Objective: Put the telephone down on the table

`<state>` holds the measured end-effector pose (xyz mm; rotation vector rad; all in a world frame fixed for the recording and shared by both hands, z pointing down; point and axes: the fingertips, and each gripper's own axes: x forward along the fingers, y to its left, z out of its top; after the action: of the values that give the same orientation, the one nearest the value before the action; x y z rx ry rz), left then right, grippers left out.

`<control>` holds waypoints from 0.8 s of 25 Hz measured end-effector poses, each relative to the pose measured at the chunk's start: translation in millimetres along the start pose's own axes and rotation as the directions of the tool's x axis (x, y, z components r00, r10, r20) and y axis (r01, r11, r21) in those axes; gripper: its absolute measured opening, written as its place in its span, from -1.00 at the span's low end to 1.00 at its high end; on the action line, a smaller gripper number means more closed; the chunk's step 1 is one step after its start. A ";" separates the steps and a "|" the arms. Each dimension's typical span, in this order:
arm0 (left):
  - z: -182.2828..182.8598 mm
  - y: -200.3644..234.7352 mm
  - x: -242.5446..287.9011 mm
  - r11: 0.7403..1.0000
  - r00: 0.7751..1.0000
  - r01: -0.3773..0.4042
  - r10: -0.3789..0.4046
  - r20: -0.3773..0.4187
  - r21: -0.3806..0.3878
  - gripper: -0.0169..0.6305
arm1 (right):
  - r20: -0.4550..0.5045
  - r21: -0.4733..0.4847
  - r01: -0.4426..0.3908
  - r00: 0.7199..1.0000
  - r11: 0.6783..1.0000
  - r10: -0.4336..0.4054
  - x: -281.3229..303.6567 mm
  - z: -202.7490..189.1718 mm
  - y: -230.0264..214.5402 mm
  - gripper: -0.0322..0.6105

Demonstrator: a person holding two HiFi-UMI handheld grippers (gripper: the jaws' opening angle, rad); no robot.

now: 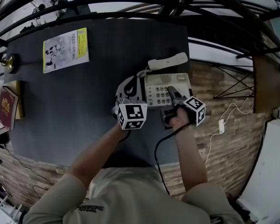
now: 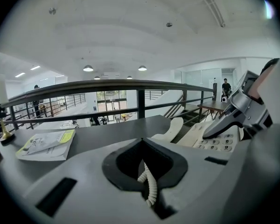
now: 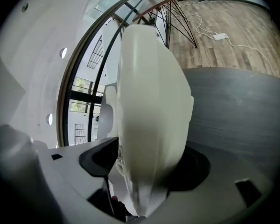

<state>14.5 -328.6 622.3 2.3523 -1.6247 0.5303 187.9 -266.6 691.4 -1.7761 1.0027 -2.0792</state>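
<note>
1. Person's forearms (image 1: 97, 152) reach in from below, a gripper in each hand.
2. Dark tabletop (image 1: 84, 87) has the cream telephone (image 1: 159, 90) at its right edge.
3. Handset (image 1: 168, 61) lies off the cradle, just beyond the telephone.
4. Right gripper (image 1: 172, 94) has its jaws pinching the telephone's near side.
5. Left gripper (image 1: 130, 88) has its jaws pressed together on the coiled cord (image 2: 149, 186).

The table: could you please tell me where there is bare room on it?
The table is bare in the middle, between the leaflet and the telephone, down to the near edge. Crowded: the right side, where the left gripper clamps the cord and the right gripper the telephone; books and a brass object line the left edge.
</note>
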 end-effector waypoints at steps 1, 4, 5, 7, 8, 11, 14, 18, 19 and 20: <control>-2.1 0.0 -0.9 1.000 1.000 0.001 -0.001 -0.004 0.001 -0.93 | -0.006 0.008 0.003 1.000 1.000 -0.003 -1.0 -1.8 -4.0 0.05; -6.4 -1.1 -4.6 1.000 1.000 0.005 -0.005 -0.015 0.006 -0.93 | -0.026 0.017 0.006 1.000 1.000 -0.006 -6.5 -7.9 -12.8 0.07; -7.2 -1.6 -6.1 1.000 1.000 0.006 -0.006 -0.018 0.008 -0.93 | -0.031 0.018 0.011 0.999 1.000 -0.010 -8.6 -9.6 -16.2 0.07; -8.0 -2.8 -9.1 1.000 1.000 0.009 -0.008 -0.021 0.014 -0.93 | -0.043 0.021 0.025 0.999 0.999 -0.024 -13.8 -14.8 -21.0 0.08; -8.2 -3.5 -10.5 1.000 1.000 0.010 -0.010 -0.023 0.016 -0.93 | -0.051 0.023 0.034 0.998 0.999 -0.032 -16.8 -17.9 -22.9 0.08; -7.8 -6.0 -15.3 1.000 1.000 0.014 -0.013 -0.027 0.019 -0.93 | -0.089 0.015 0.054 0.995 0.998 -0.052 -26.1 -27.2 -26.3 0.11; -6.5 -9.4 -21.1 0.999 0.999 0.020 -0.019 -0.028 0.025 -0.93 | -0.157 -0.055 0.053 0.986 0.997 -0.061 -31.8 -37.1 -28.2 0.21; -8.0 -10.5 -31.3 1.000 0.999 0.024 -0.024 -0.034 0.011 -0.93 | -0.169 -0.114 0.079 0.981 0.990 -0.098 -35.0 -41.4 -42.1 0.24; -8.1 -9.2 -34.2 1.000 0.999 0.022 -0.022 -0.035 -0.004 -0.93 | -0.172 -0.123 0.075 0.980 0.990 -0.096 -33.4 -42.2 -45.4 0.29; -8.3 -7.7 -36.9 1.000 0.999 0.019 -0.020 -0.036 -0.016 -0.93 | -0.178 -0.131 0.065 0.980 0.989 -0.088 -31.5 -43.1 -46.9 0.29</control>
<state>8.6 -291.3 614.5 2.3313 -1.5828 0.5512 166.9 -198.8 694.7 -1.7296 1.1532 -2.3098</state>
